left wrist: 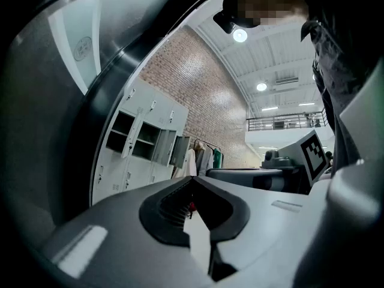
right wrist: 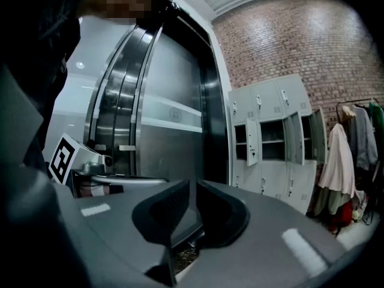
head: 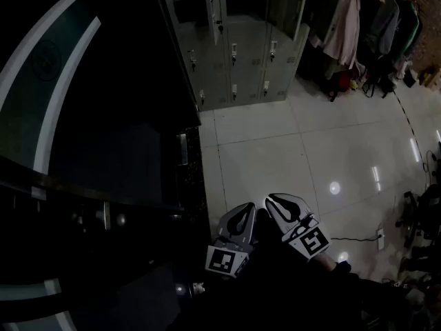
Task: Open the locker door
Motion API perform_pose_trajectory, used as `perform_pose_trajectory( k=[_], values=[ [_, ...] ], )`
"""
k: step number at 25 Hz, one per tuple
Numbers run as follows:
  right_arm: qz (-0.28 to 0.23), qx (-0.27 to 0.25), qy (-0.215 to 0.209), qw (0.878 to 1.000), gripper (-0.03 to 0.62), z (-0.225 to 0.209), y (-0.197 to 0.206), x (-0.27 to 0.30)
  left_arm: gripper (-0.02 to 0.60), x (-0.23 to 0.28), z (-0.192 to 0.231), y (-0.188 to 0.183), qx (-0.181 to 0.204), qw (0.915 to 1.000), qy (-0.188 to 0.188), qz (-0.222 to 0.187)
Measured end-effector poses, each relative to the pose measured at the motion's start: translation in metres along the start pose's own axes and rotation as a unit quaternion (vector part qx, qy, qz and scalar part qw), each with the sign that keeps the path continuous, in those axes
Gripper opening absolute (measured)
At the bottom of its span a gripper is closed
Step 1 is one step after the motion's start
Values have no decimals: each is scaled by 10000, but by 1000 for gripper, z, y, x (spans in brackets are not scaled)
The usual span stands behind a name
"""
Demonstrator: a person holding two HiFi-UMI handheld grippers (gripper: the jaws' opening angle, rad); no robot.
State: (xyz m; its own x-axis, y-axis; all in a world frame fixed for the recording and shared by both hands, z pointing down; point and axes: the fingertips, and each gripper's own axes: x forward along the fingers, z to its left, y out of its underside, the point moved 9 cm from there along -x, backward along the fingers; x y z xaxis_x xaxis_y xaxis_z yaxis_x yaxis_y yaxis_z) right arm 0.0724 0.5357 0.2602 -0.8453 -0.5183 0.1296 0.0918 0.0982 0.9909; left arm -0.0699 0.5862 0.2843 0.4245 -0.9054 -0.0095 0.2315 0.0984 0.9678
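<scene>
A bank of grey lockers (head: 234, 54) stands far ahead across the tiled floor, also seen in the left gripper view (left wrist: 135, 149) and the right gripper view (right wrist: 276, 137). Some upper locker doors (right wrist: 252, 140) hang ajar; the lower ones look closed. Both grippers are held low, close to the body and far from the lockers. My left gripper (head: 244, 209) (left wrist: 192, 182) has its tips touching and holds nothing. My right gripper (head: 275, 200) (right wrist: 192, 188) shows only a narrow slit between its jaws, with nothing in it.
A dark curved glass-and-steel door structure (head: 69, 116) fills the left side. Coats hang on a rack (head: 358, 26) right of the lockers, before a brick wall (right wrist: 312, 47). A cable and power strip (head: 379, 238) lie on the floor at right.
</scene>
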Motion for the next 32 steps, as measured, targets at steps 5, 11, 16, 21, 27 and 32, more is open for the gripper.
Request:
perform_pose_trajectory(
  k=[5,11,16,21,27,32],
  values=[
    [3,-20,194,9998,26,-57,0,22,22,48,16,4,-177,9997,31,159],
    [112,53,451,9989,33,-167,19,61,43,136,45,14,-228,9986,57,480],
    [231,181,607,9977,46,-287,33,112,64,252,86,13,-359,9967,-86,726],
    [336,206,633,9972,48,-409,49,164,66,388,135,28,-360,9952,-118,903],
    [290,191,788,9963,47,-522,72,236,66,508,196,56,-209,9950,-211,958],
    [378,339,812,9954,47,-582,115,306,66,565,257,93,-288,9938,-438,976]
  ],
)
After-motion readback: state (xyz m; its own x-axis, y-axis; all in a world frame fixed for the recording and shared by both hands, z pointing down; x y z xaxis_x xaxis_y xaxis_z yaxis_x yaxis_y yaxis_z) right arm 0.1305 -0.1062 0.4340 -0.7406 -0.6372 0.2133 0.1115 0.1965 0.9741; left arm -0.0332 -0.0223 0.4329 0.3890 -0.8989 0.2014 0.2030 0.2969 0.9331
